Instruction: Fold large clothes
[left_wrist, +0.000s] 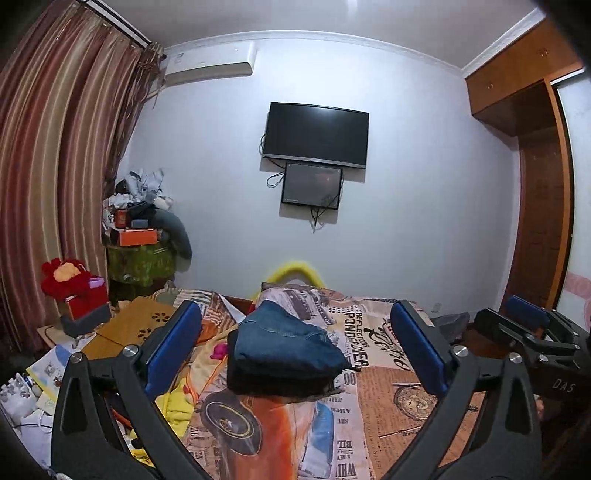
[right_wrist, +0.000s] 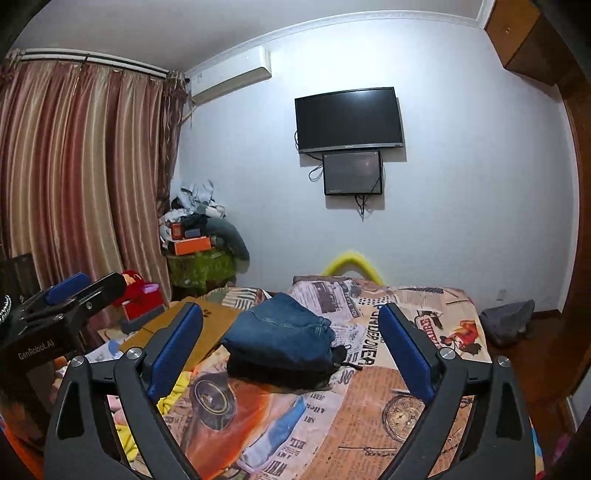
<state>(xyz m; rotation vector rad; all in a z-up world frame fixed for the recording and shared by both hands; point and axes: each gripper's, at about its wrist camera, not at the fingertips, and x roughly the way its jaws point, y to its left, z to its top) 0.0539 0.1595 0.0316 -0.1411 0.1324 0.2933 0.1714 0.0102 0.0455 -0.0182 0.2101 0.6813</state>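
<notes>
1. Left gripper (left_wrist: 295, 332): jaws spread wide, nothing pinched; blue pads (left_wrist: 173, 343) are seen at both sides of the frame, w/ the folded clothes framed in the gap but not touched.
2. Right gripper (right_wrist: 291, 332): likewise spread wide & empty; blue pads (right_wrist: 406, 350) are held apart, clear of the fabric.
3. Each gripper is also caught in the other's view: the right one at the right edge of the left wrist view, the left one at the left edge of the right wrist view. Both are held side by side above the near part of the bed.
4. Folded clothes (left_wrist: 284, 350): a compact stack is seen lying on the bedspread (left_wrist: 369, 406), approx. mid-bed. Blue denim (right_wrist: 280, 328) is laid on top; a black garment (right_wrist: 280, 373) is seen beneath it, w/ a small black cord trailing at its right edge.
5. Bedspread: newspaper & vintage-car print, orange/cream tones.
6. Background: a TV (left_wrist: 316, 134) is mounted on the far wall, w/ a smaller screen (left_wrist: 312, 186) hung just below it; an AC unit (left_wrist: 210, 62) is fixed near the ceiling.
7. Left side: striped curtains (left_wrist: 55, 147), a cluttered corner pile (left_wrist: 144, 221) & a red plush toy (left_wrist: 62, 280) are visible beside the bed.
</notes>
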